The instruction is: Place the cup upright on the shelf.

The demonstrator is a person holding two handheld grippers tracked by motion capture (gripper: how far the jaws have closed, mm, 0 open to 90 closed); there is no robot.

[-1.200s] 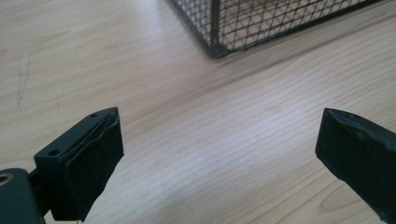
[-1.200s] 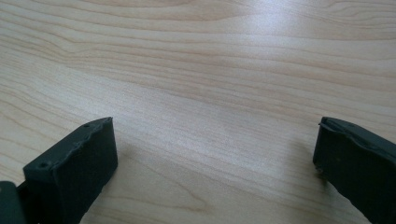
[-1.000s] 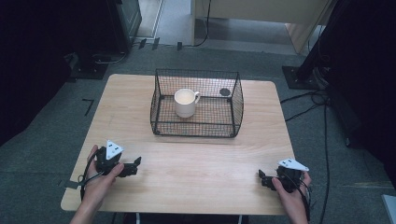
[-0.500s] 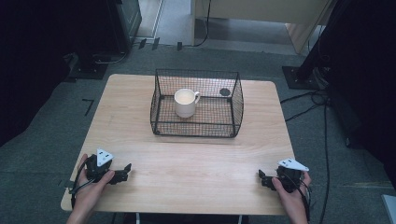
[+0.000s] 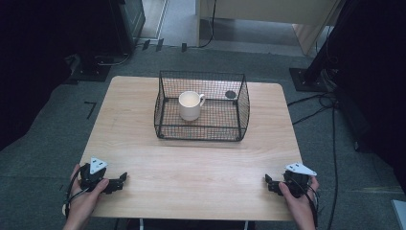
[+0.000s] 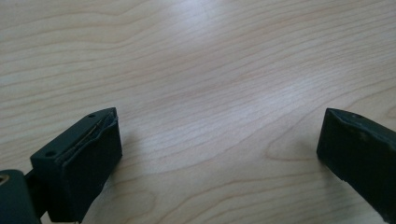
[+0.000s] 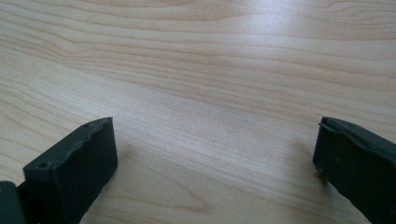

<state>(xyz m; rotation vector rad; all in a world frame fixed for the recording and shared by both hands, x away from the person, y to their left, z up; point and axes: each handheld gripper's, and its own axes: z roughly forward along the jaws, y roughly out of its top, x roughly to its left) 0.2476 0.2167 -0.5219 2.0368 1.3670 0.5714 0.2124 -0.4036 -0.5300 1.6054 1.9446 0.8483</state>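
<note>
The left gripper (image 5: 120,179), jaws spread and empty, has drawn back to the surface's (image 5: 201,167) near left corner; the right gripper (image 5: 269,184), also wide open, stays at the near right corner. Both rest well apart from the white mug (image 5: 190,106) inside the wire basket (image 5: 201,132) toward the far edge, so no reach seems underway.

Setting: lab or test room. Evidence noted: a plain wooden desk (image 5: 191,163) set alone on grey carpet floor (image 5: 52,158); black cables (image 5: 330,124) trailed across the floor at right; black equipment stand bases (image 5: 91,72) placed beyond the desk; dark surroundings kept on both sides.
</note>
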